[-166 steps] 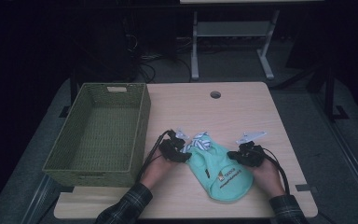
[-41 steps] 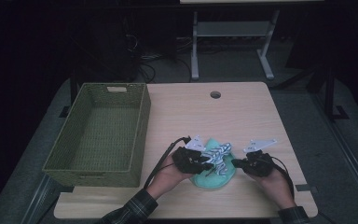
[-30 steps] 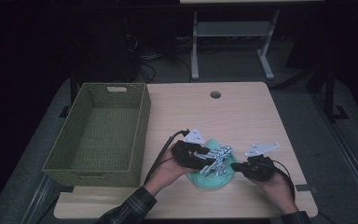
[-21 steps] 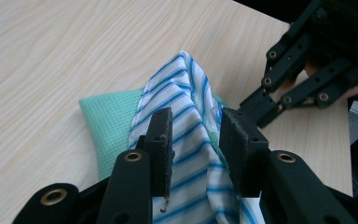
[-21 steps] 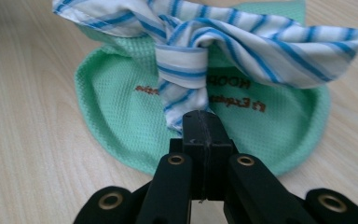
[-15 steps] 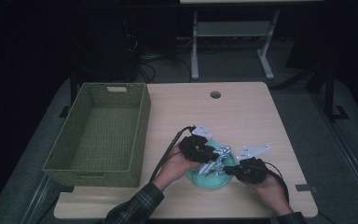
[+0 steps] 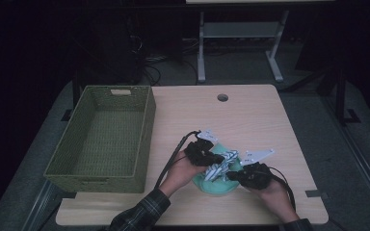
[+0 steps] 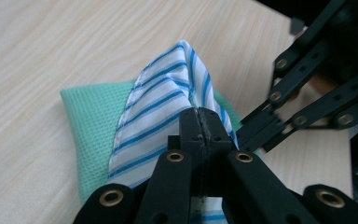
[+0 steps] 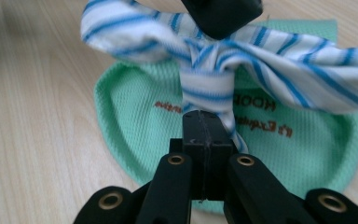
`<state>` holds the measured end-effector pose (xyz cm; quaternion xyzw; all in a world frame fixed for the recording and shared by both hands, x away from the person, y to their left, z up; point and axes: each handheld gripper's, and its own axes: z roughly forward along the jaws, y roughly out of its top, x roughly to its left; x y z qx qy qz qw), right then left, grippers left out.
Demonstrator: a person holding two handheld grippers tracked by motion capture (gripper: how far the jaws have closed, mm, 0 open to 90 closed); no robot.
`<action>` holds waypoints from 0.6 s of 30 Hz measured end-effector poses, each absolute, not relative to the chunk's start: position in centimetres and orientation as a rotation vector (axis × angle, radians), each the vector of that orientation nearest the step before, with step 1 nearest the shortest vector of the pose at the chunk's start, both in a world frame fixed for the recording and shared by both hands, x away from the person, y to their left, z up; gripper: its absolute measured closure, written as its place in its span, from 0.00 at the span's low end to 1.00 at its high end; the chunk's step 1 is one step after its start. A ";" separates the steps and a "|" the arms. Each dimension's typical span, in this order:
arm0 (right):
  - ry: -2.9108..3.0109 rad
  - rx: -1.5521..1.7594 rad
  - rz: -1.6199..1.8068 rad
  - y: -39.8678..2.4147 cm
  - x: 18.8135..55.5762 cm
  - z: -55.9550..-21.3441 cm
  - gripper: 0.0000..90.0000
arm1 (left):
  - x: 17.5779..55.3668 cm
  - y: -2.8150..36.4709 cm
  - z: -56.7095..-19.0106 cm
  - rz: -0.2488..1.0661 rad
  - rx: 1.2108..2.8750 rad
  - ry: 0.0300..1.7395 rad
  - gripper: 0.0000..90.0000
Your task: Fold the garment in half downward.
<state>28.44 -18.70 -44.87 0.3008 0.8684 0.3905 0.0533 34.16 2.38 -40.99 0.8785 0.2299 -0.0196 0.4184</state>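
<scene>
A mint-green knit garment with brown lettering lies bunched near the table's front edge. A white cloth with blue stripes is gathered on top of it like a bow. My left gripper comes in from the left. Its jaws have just been closing and now pinch a fold of the striped cloth over the green garment. My right gripper reaches from the right, shut on a striped band at the bow's middle. The left gripper's black tip sits just beyond it.
A green woven basket stands empty at the table's left. The light wooden tabletop has a round cable hole near its far edge. Black cables trail from both grippers. A metal stand is on the dark floor behind.
My left gripper has moved right onto the striped cloth and closed on it. The right gripper has shifted slightly left, and the garment is bunched smaller than before.
</scene>
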 end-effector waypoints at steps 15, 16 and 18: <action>2.569 0.964 1.250 -18.9 30.0 -44.9 1.00 | 33.1 1.6 -40.5 -0.058 2.142 0.552 0.99; 2.570 0.961 1.242 -19.1 30.0 -45.0 1.00 | 33.1 1.5 -40.6 -0.061 2.143 0.554 0.99; 2.576 0.989 1.200 -19.5 30.0 -45.2 1.00 | 33.2 1.3 -41.0 -0.064 2.155 0.554 0.99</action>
